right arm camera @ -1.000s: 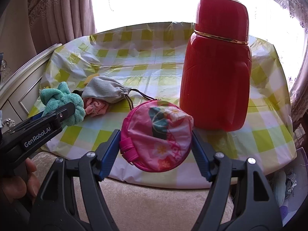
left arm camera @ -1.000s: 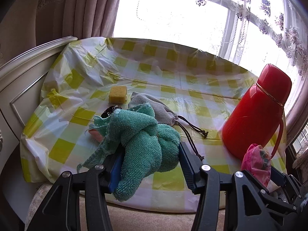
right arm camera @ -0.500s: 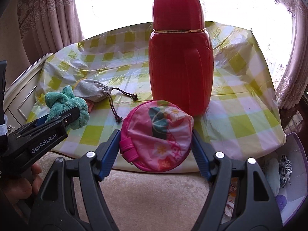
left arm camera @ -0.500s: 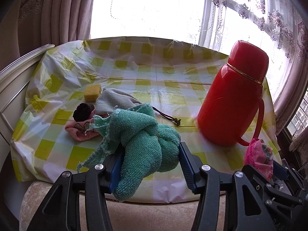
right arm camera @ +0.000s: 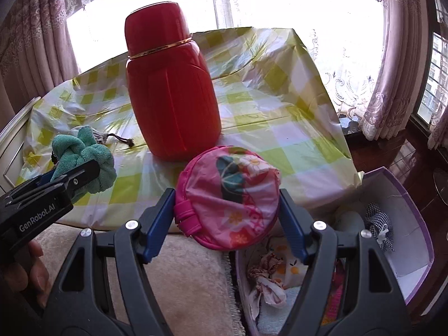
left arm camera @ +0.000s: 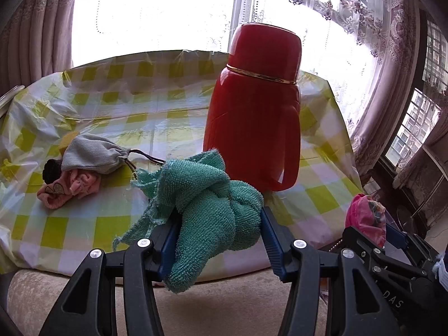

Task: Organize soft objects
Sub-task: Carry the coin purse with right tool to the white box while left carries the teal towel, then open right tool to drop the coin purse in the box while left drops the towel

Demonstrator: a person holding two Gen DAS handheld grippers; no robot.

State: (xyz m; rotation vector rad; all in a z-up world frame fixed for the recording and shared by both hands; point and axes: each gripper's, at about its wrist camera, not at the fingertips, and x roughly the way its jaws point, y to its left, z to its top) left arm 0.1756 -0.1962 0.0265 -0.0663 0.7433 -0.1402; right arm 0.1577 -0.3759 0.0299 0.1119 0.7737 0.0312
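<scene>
My left gripper (left arm camera: 218,224) is shut on a knotted green towel (left arm camera: 207,201) and holds it off the table's front edge; the towel also shows in the right wrist view (right arm camera: 84,156). My right gripper (right arm camera: 226,207) is shut on a round pink floral pouch (right arm camera: 229,196), held over the edge of a purple storage box (right arm camera: 414,224) with several soft items inside. The pouch also shows at the right of the left wrist view (left arm camera: 364,218). A grey drawstring bag (left arm camera: 92,154), a pink cloth (left arm camera: 70,187) and a dark scrunchie (left arm camera: 51,170) lie on the table.
A tall red thermos (left arm camera: 254,106) stands on the yellow checked tablecloth (left arm camera: 84,224). A beige plush seat (right arm camera: 182,274) lies in front of the table. Curtains and a bright window are behind. A dark wooden floor (right arm camera: 406,154) is at the right.
Both grippers have swung to the right with their loads. The purple box has come into the right wrist view below the pouch. The yellow sponge has gone almost out of sight behind the grey bag.
</scene>
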